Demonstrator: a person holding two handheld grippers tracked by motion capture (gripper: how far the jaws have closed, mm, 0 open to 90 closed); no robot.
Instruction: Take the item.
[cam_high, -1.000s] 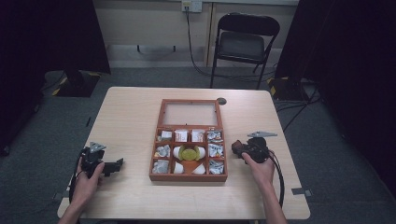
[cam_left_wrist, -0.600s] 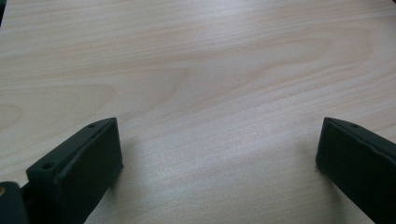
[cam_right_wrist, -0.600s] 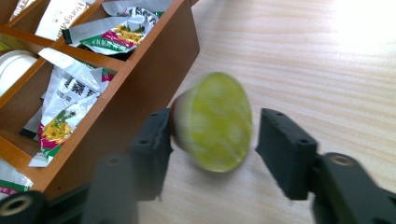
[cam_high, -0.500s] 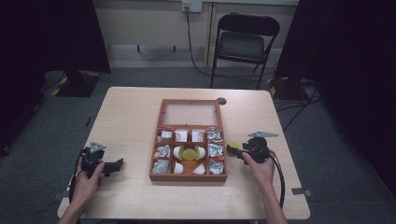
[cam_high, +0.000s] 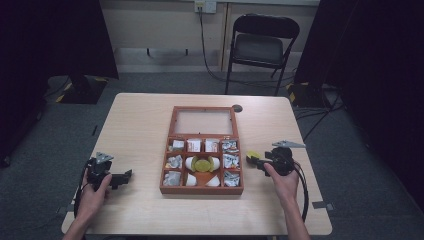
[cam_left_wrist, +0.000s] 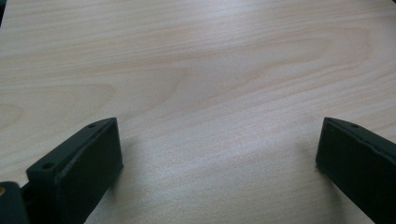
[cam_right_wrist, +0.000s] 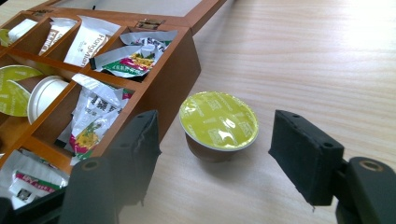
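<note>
Little room: capsule (cam_right_wrist: 218, 122) stands just beside box (cam_right_wrist: 173, 74), right gripper (cam_right_wrist: 215, 158) straddling it.

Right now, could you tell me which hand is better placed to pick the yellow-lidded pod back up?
Right. The right gripper has its fingers open either side of the pod, by the box. The left gripper is across the box.

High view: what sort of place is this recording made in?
Probably a lab or studio corner set up for recording, not a home. A plain wooden table stands on grey carpet, with dark curtains at both sides, a lone folding chair behind it, and a cable running up to a wall socket.
</note>
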